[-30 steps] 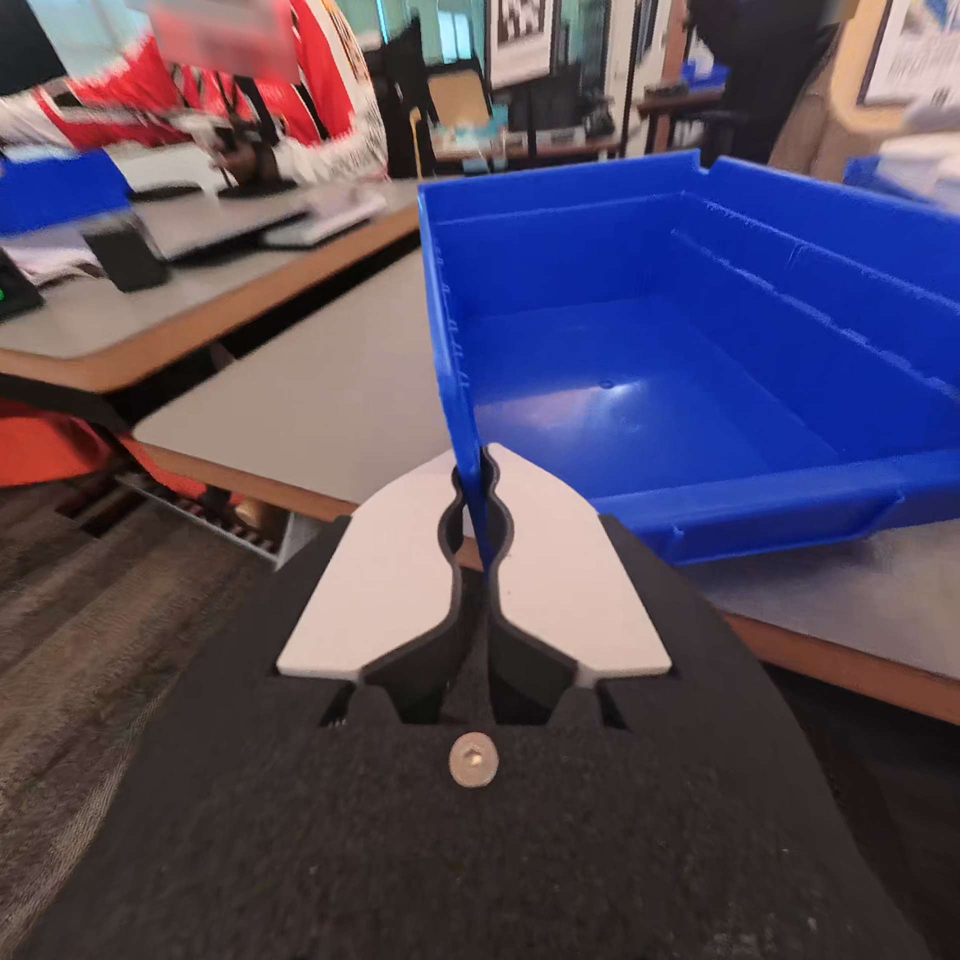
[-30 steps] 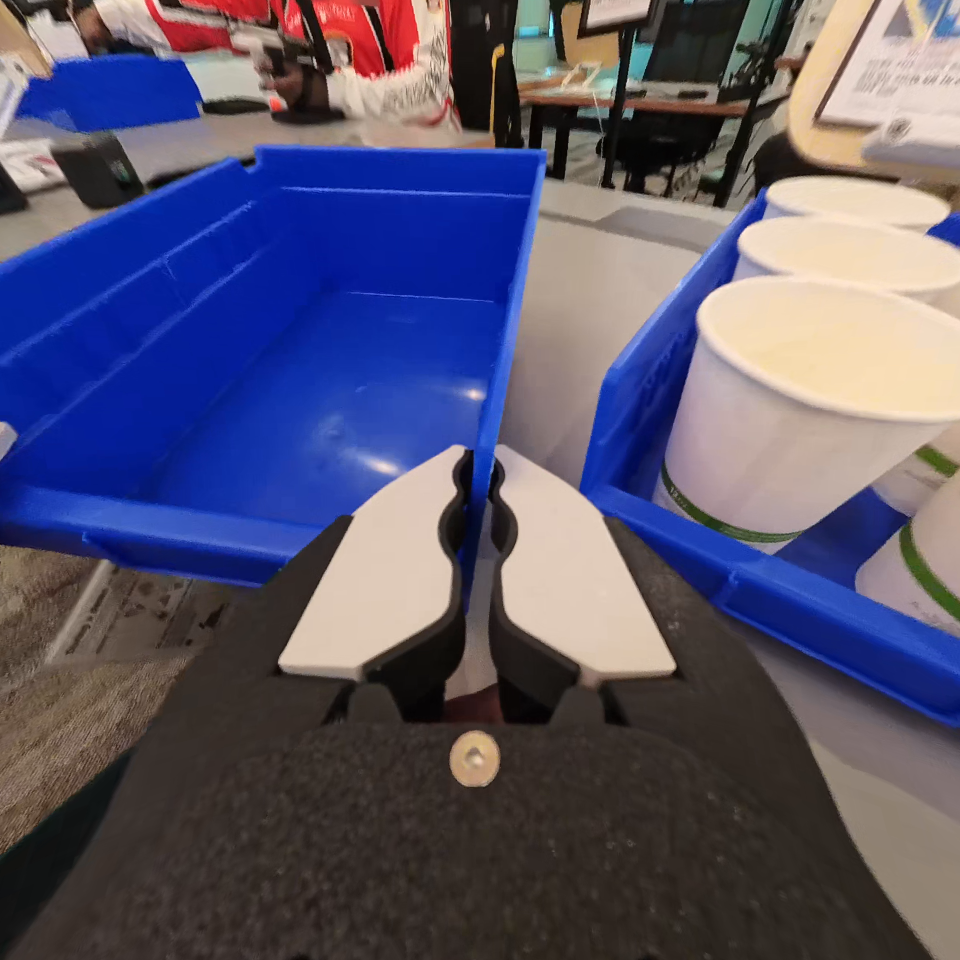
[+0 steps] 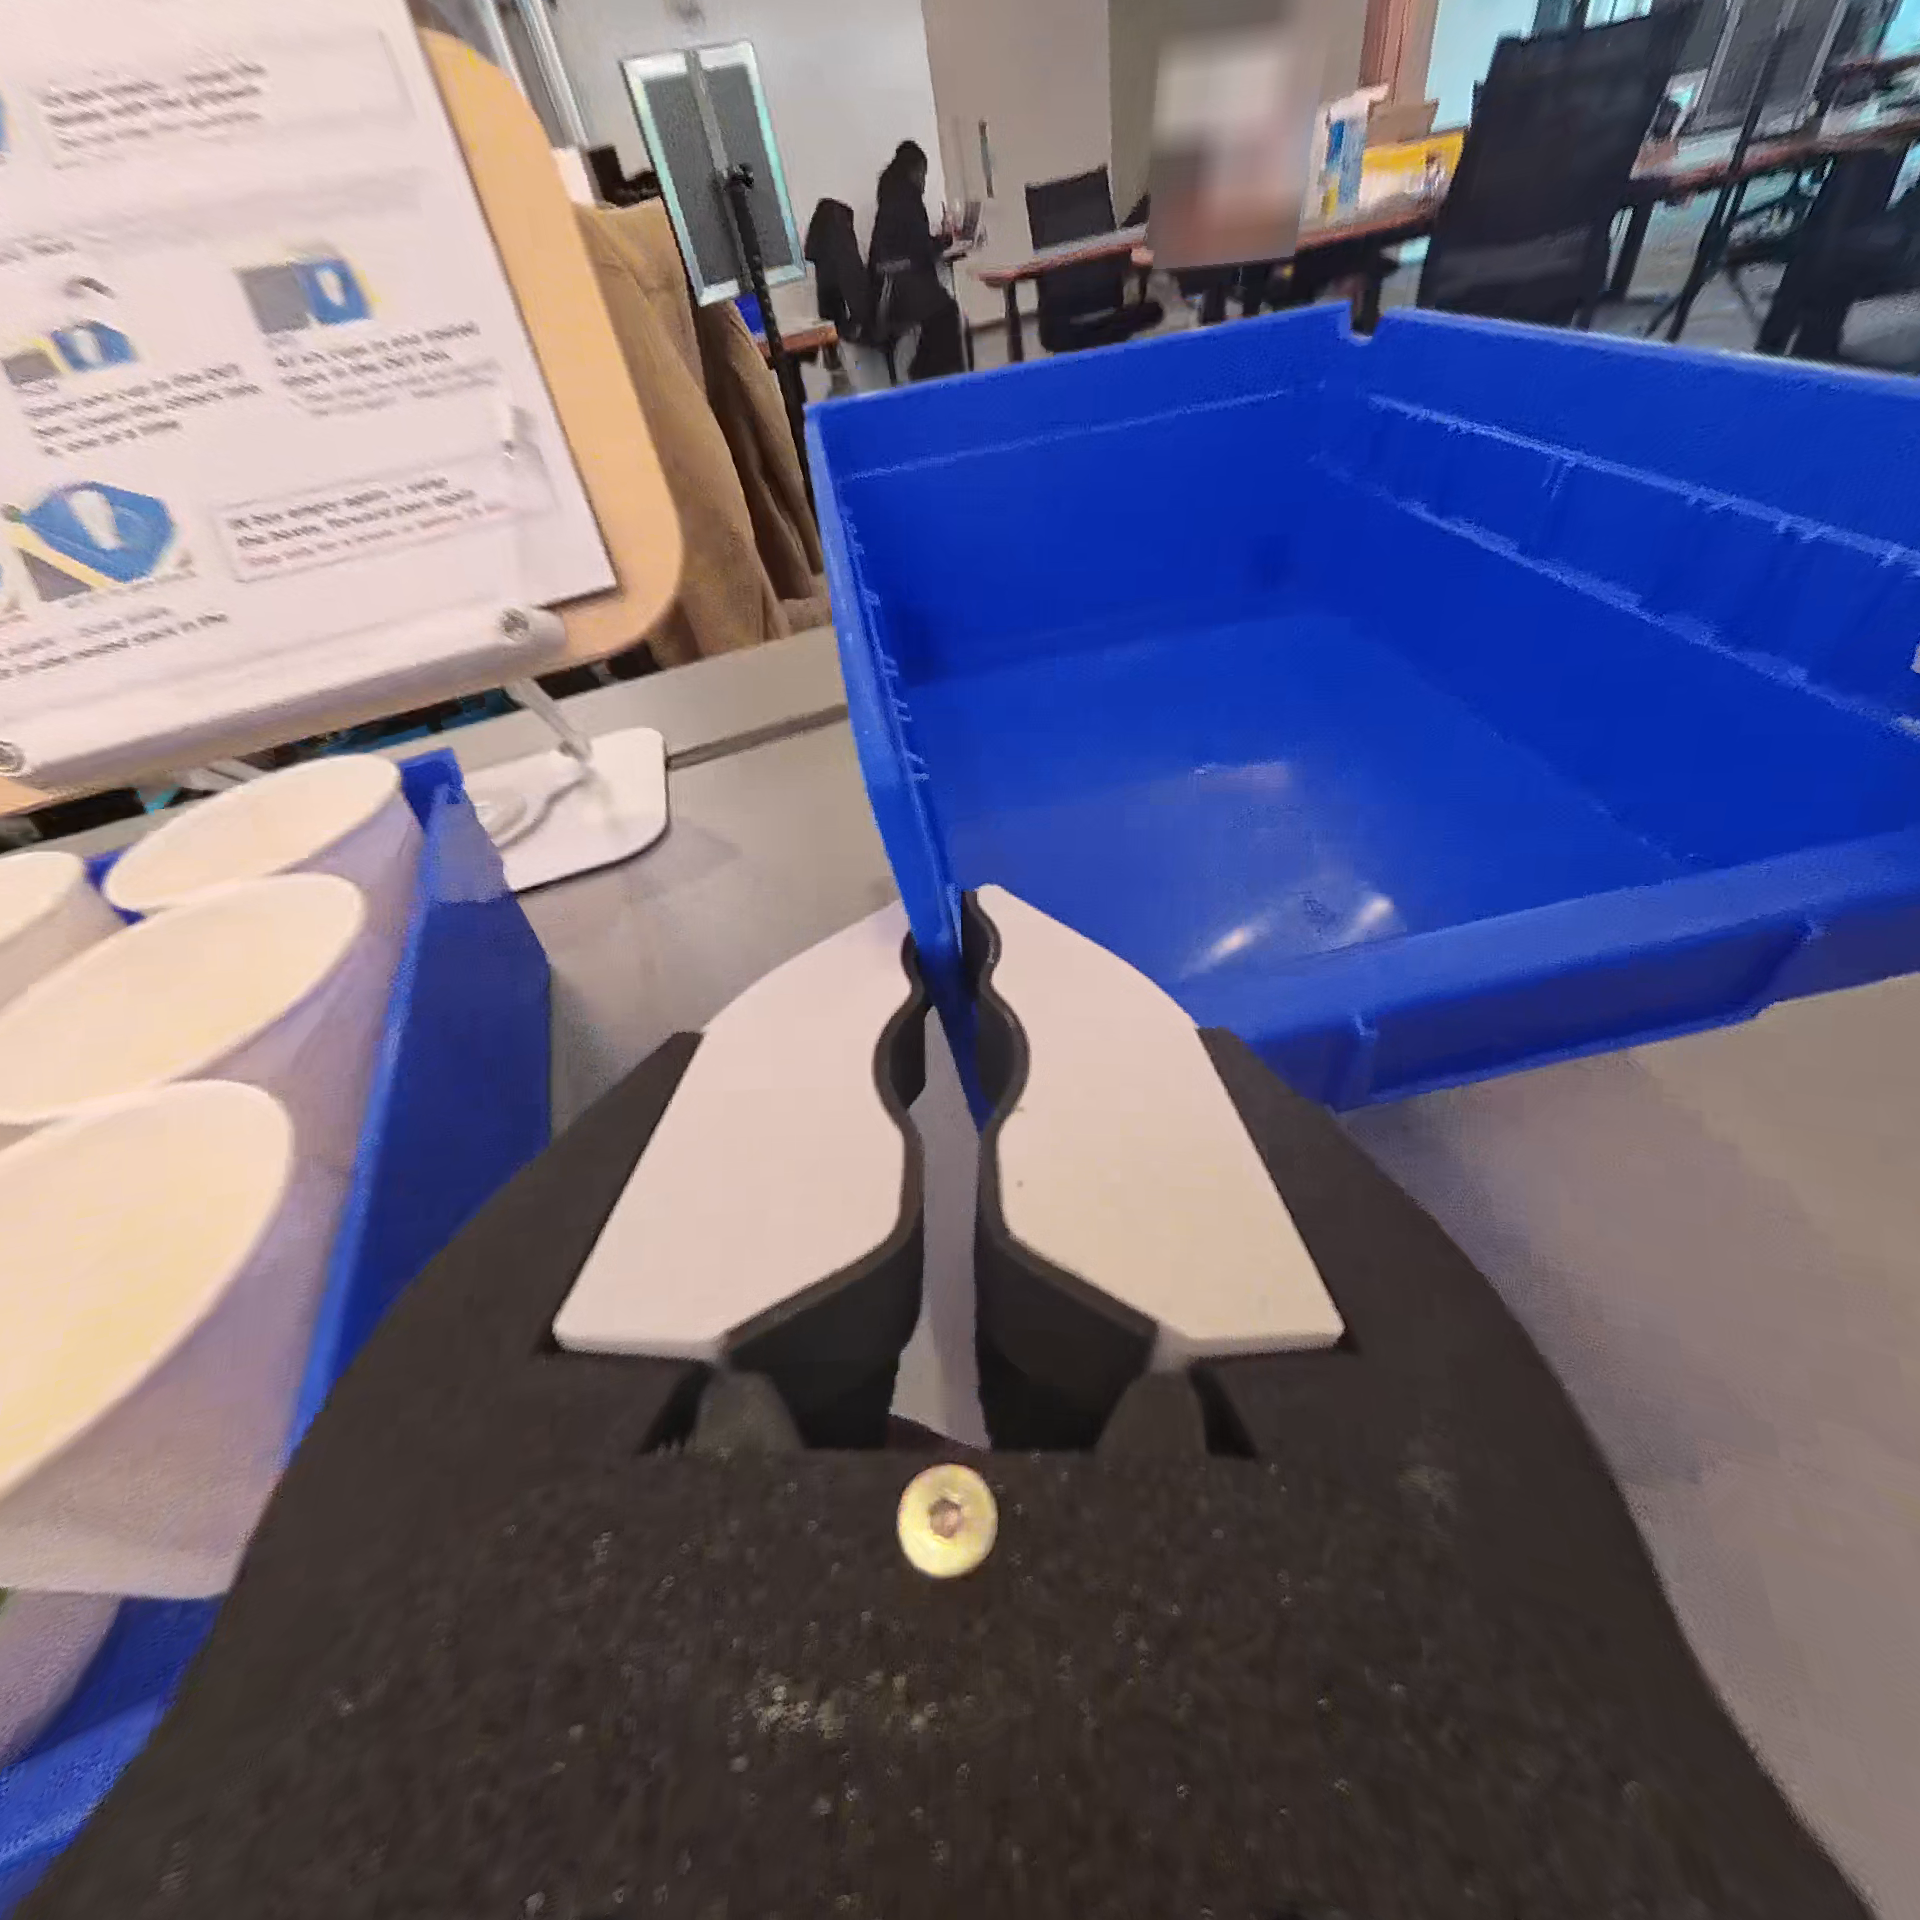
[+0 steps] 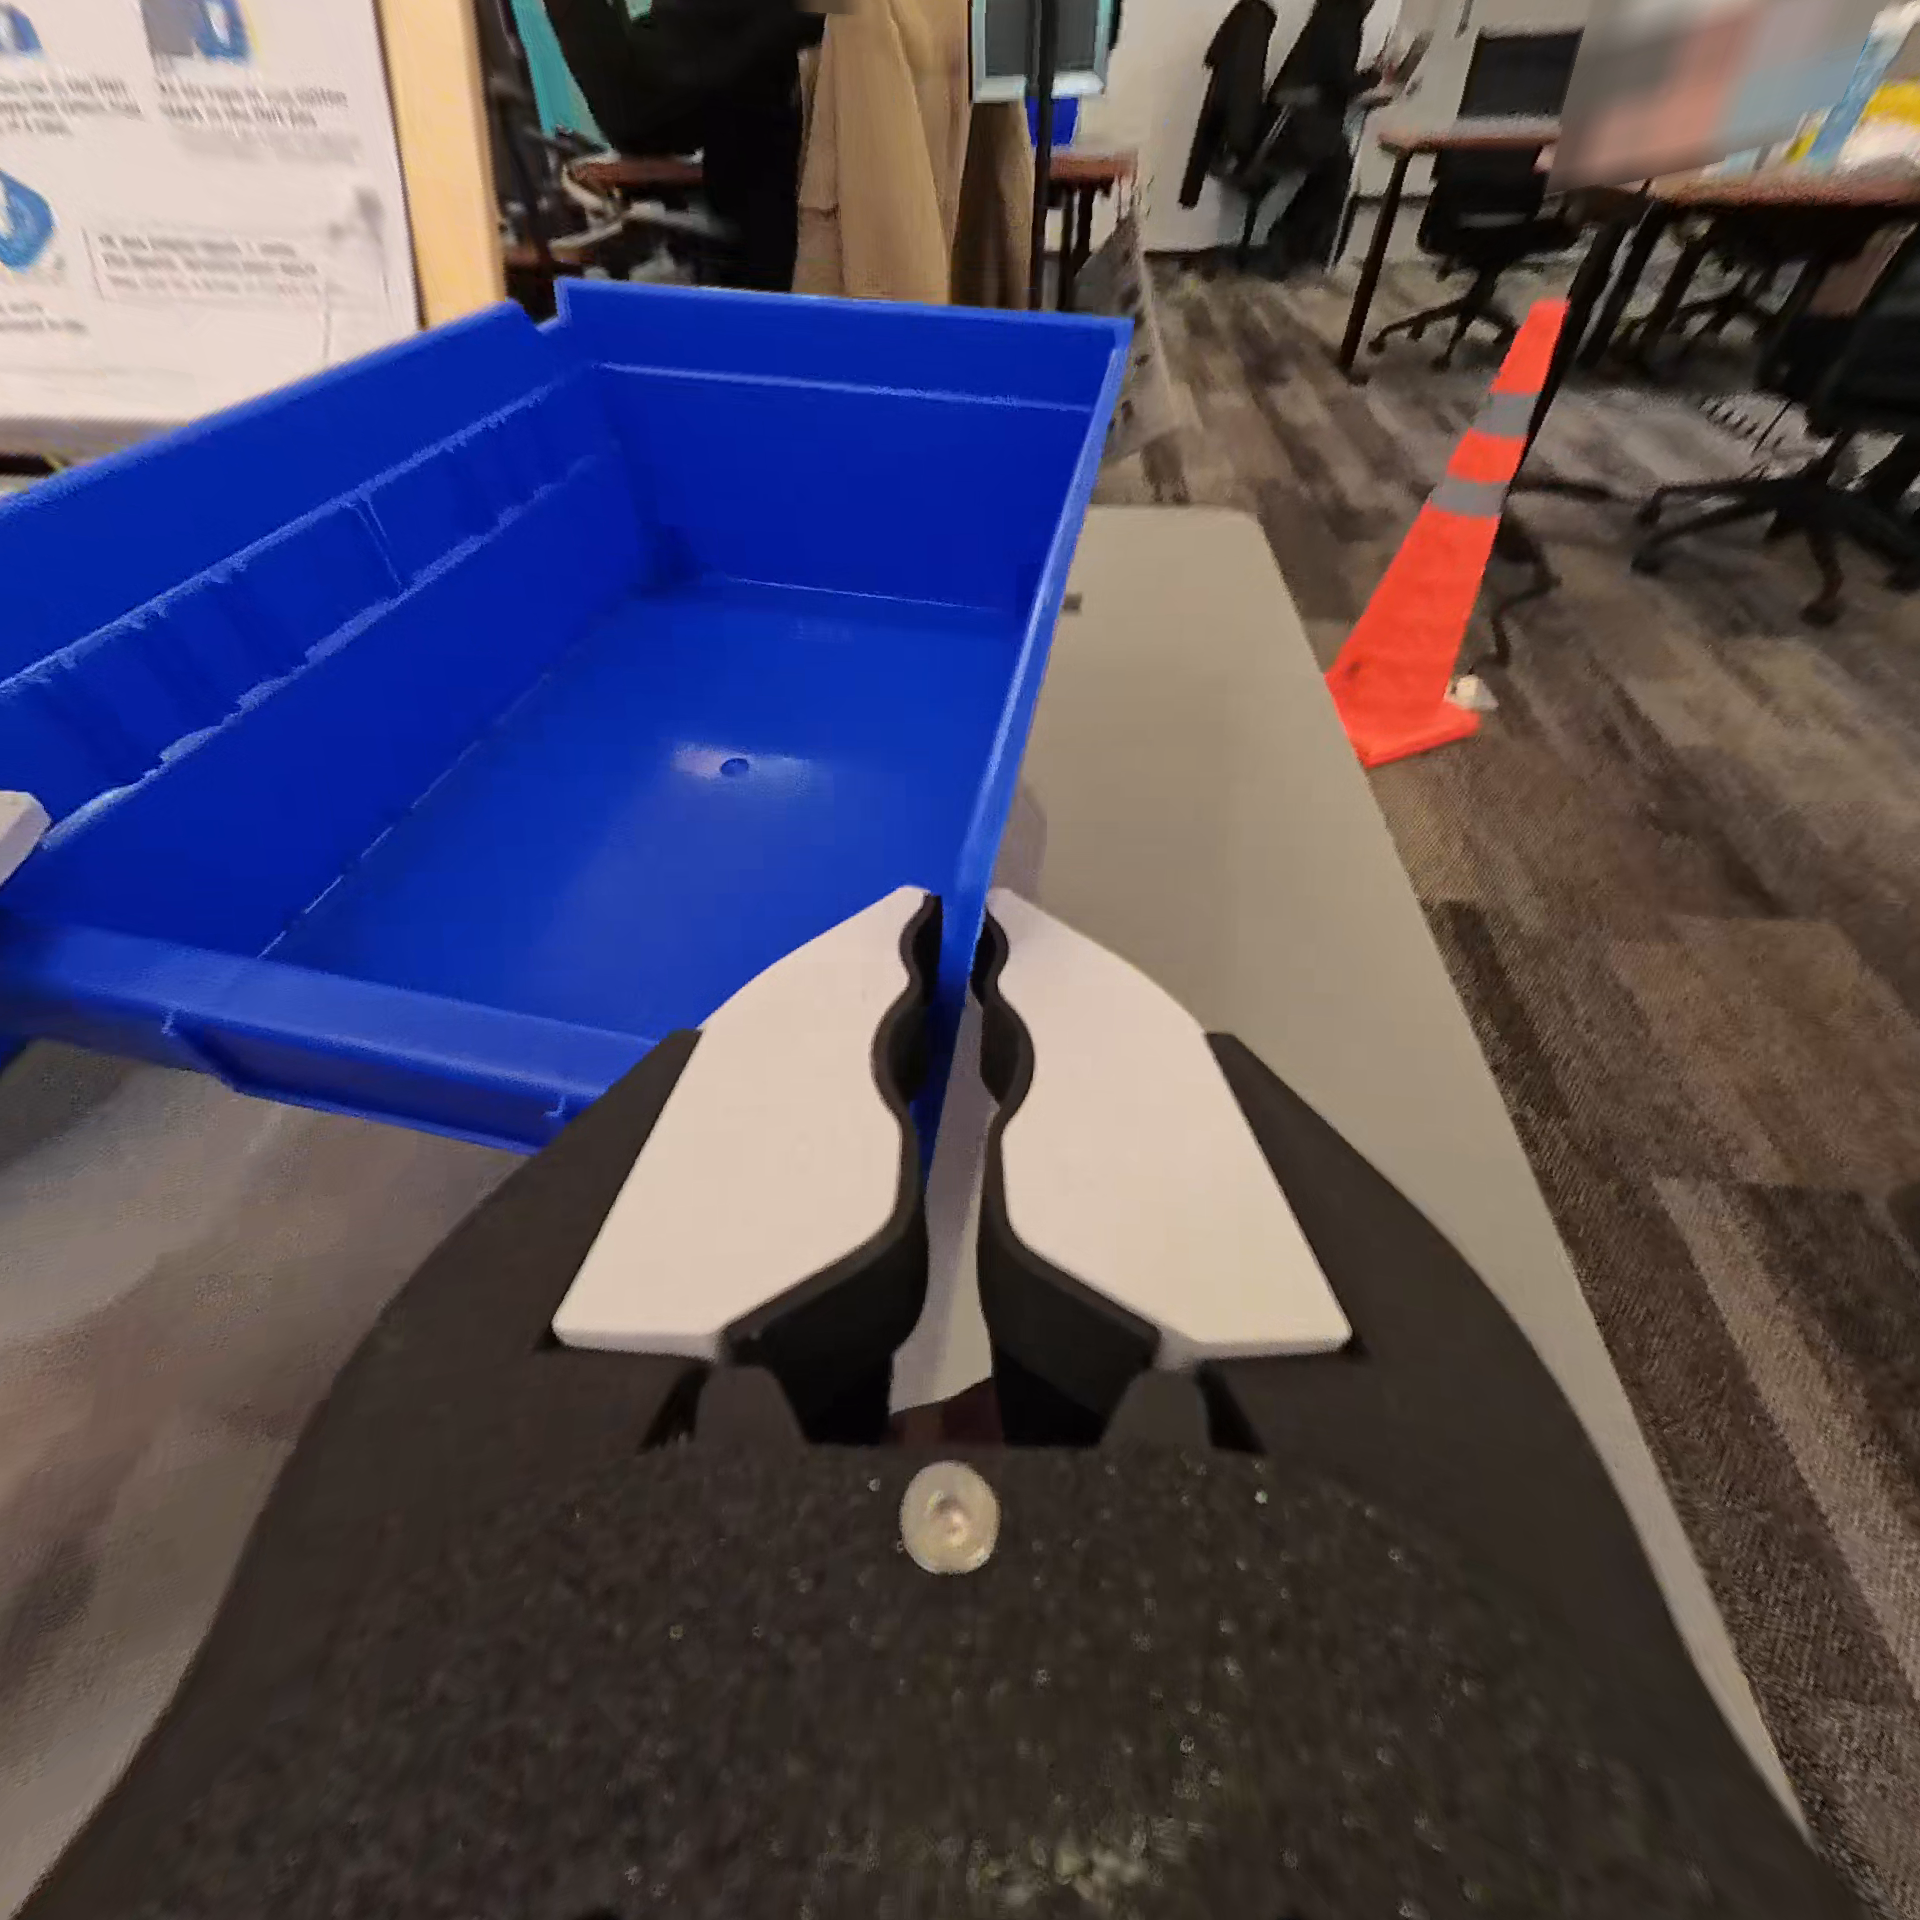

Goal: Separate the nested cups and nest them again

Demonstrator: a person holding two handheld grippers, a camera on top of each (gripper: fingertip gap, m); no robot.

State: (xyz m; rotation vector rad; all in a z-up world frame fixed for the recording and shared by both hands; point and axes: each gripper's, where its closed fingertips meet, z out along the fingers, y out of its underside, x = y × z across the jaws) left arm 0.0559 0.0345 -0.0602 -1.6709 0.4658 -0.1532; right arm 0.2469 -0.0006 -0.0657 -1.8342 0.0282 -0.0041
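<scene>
An empty blue bin [image 3: 1351, 779] sits between my two grippers. My left gripper [image 3: 951, 914] is shut on its left wall near the front corner. My right gripper [image 4: 961, 909] is shut on the right wall of the same bin [image 4: 623, 831]. I cannot tell whether the bin touches the grey table [image 3: 1662, 1195]. Several white paper cups [image 3: 177, 977] lean in a second blue bin [image 3: 457, 1018] at the left of the left wrist view, beside my left gripper. The cups do not show in the right wrist view.
A white instruction board on a stand [image 3: 260, 364] is behind the cup bin. The table's right edge [image 4: 1455, 1143] lies close to the empty bin's right wall. An orange cone [image 4: 1444, 561] stands on the carpet beyond it. A person [image 3: 904, 260] sits far back.
Both grippers have carried the empty bin to the right. The cup bin was on its right and is now on its left. The table's right edge and the cone have come into view.
</scene>
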